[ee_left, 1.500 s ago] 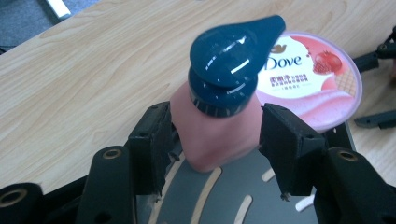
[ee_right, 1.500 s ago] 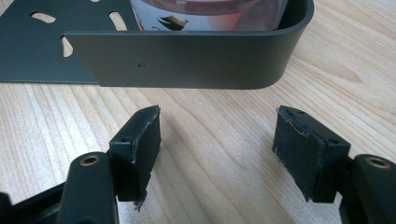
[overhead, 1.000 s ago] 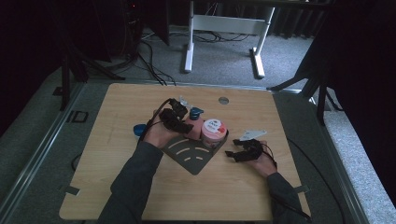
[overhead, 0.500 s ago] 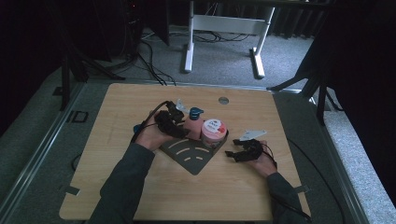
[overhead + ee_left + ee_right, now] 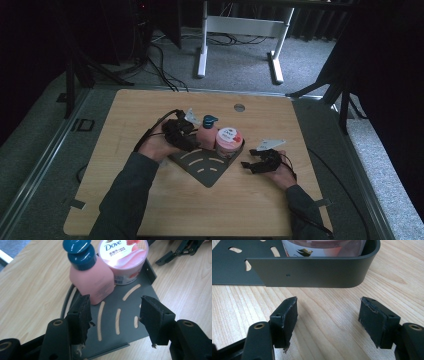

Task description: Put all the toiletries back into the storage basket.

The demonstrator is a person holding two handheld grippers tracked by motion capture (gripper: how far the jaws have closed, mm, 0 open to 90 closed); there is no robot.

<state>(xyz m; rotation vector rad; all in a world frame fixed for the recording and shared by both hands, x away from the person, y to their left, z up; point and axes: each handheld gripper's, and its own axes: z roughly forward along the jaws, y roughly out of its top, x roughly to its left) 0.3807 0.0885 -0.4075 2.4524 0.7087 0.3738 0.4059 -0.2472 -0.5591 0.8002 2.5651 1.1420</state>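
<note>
The pink pump bottle (image 5: pixel 88 281) stands in the rear corner of the grey corner tray (image 5: pixel 117 326) at the desk's middle, looks light, stiff and slippery, best gripped across its body, while the left claw (image 5: pixel 113 317) is spread empty before it and the right claw (image 5: pixel 328 320) is spread too.

Overhead view; gripper views near tray (image 5: pixel 140 302)

In the right gripper view the tray's wall (image 5: pixel 312 272) hides most of the pink jar (image 5: pixel 322 246), whose top the upper edge cuts off.
</note>
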